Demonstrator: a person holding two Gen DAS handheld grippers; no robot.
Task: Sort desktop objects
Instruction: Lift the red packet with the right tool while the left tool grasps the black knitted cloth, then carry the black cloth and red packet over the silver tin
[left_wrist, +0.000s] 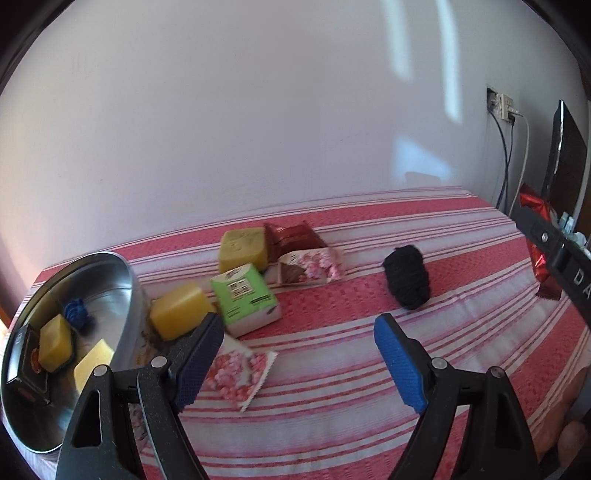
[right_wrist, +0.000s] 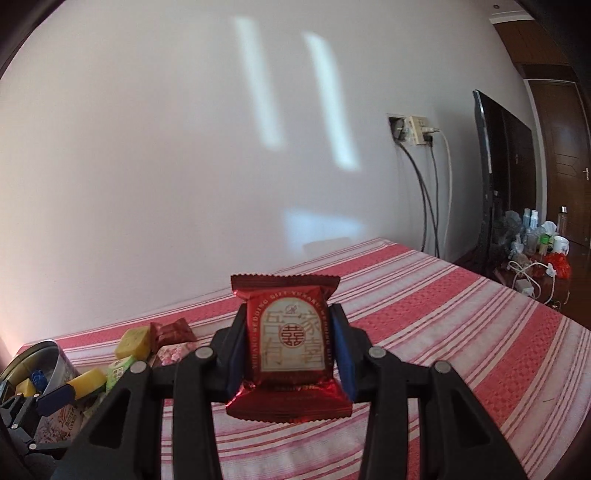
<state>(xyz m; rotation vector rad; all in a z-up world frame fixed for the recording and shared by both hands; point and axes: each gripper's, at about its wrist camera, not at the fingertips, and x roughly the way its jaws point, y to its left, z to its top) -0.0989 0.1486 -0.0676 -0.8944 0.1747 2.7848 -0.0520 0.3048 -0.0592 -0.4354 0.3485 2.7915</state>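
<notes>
My right gripper (right_wrist: 290, 325) is shut on a red foil snack packet (right_wrist: 291, 354) and holds it upright above the striped red cloth (right_wrist: 443, 332). My left gripper (left_wrist: 295, 332) hangs open over the cloth with nothing between its blue pads. In front of it lie a green tissue pack (left_wrist: 245, 297), a pink flowered packet (left_wrist: 240, 369), a second flowered packet (left_wrist: 314, 267), a dark red packet (left_wrist: 295, 236), two yellow blocks (left_wrist: 242, 249) (left_wrist: 179, 310) and a black yarn ball (left_wrist: 406, 280). A round metal tin (left_wrist: 125, 280) at the left holds yellow blocks, blue thread and a dark box.
A pale wall runs behind the cloth. At the right are a wall socket with hanging cables (right_wrist: 417, 129), a dark flat screen (right_wrist: 491, 177) and a cluttered side table (right_wrist: 535, 243). A wooden door (right_wrist: 561, 147) stands far right.
</notes>
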